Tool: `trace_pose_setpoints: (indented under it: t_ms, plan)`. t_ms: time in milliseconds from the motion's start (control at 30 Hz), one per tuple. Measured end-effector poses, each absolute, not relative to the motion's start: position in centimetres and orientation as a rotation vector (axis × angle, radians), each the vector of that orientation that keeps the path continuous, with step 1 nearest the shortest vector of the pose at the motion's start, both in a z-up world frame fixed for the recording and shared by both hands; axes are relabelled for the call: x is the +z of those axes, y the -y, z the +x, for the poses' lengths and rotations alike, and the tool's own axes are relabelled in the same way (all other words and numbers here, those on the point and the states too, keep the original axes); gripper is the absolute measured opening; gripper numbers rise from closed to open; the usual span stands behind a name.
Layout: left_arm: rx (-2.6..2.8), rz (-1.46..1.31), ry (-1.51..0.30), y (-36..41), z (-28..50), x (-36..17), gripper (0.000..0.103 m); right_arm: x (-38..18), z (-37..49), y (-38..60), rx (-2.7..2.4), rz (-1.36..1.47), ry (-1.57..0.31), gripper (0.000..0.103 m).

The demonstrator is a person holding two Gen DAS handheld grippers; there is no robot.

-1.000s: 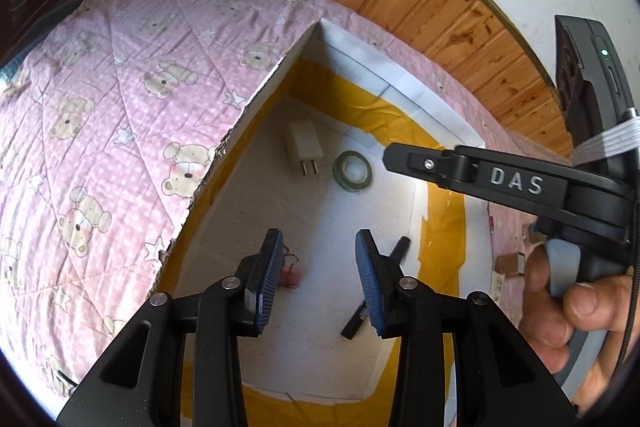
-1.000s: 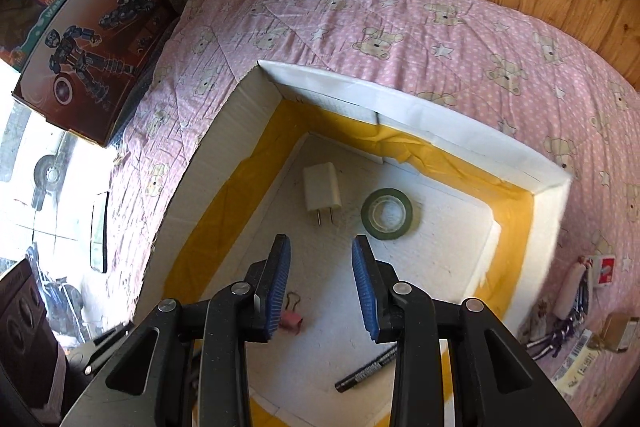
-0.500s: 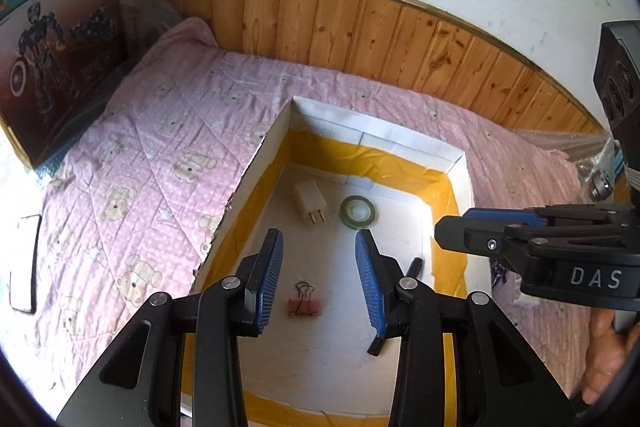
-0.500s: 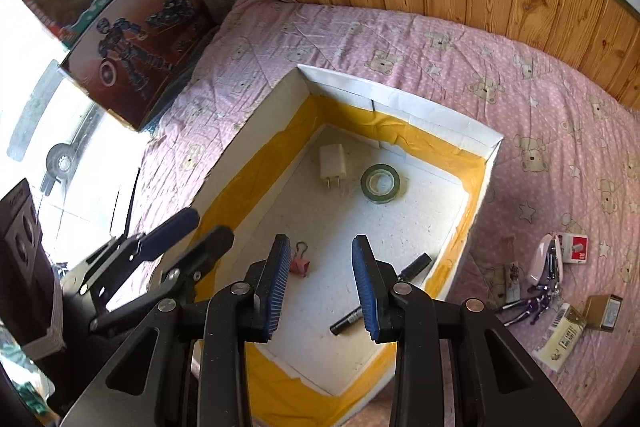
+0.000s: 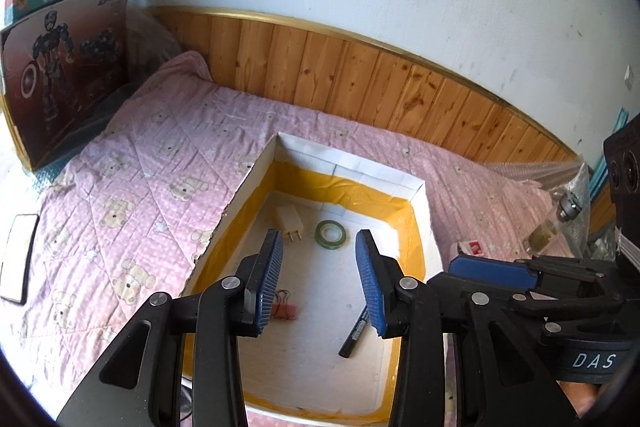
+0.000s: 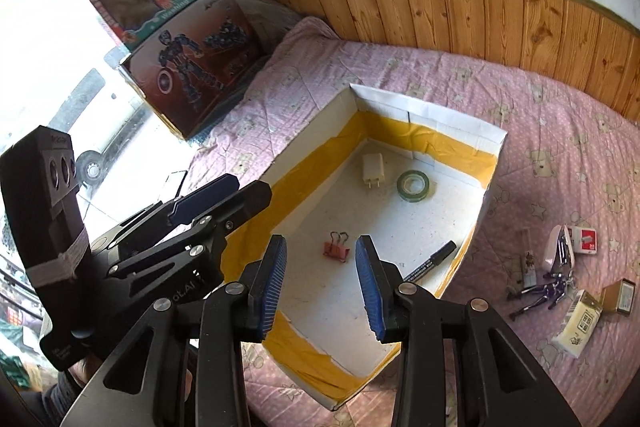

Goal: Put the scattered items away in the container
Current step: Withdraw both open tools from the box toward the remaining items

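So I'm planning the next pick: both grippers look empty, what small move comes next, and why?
Probably swing the open right gripper right toward the keys. The box already holds charger, tape, clip and marker, and the leftover clutter lies on the quilt on that side.

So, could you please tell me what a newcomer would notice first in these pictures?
Probably the white box with yellow tape inside, sitting on the pink teddy-bear blanket; a charger, tape roll, binder clip and marker lie in it. To its right, loose items are scattered on the blanket. Both open grippers, left and right, hover above the box.
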State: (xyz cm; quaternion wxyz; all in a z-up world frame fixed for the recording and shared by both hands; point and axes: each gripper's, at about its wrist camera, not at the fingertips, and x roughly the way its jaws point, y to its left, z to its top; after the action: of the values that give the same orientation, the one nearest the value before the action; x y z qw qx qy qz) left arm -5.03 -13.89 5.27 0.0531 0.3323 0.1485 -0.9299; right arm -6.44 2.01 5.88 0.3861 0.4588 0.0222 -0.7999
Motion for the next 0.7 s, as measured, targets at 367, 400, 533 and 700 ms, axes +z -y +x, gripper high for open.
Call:
trace_pose_setpoints:
  t_ms: [367, 400, 533, 700]
  plan:
    - [-2.999, 0.829, -0.417, 10.5, -1.5, 7.0, 0.041, 5.9, -1.8, -7.0, -2.063, 0.955, 0.042, 0.040]
    - [-3.019, 0.816, -0.402, 9.9, -1.2, 7.2, 0.041, 5.7, -1.4, -7.5, -2.067, 0.940, 0.052, 0.040]
    - [-3.083, 0.823, -0.330, 7.3, -0.9, 7.2, 0.045, 4.9, 0.1, -10.2, -2.097, 0.899, 0.084, 0.041]
    - [-3.132, 0.906, -0.291, 4.5, -0.9, 6.2, 0.046, 3.8, 1.2, -13.5, -2.137, 0.886, 0.124, 0.048]
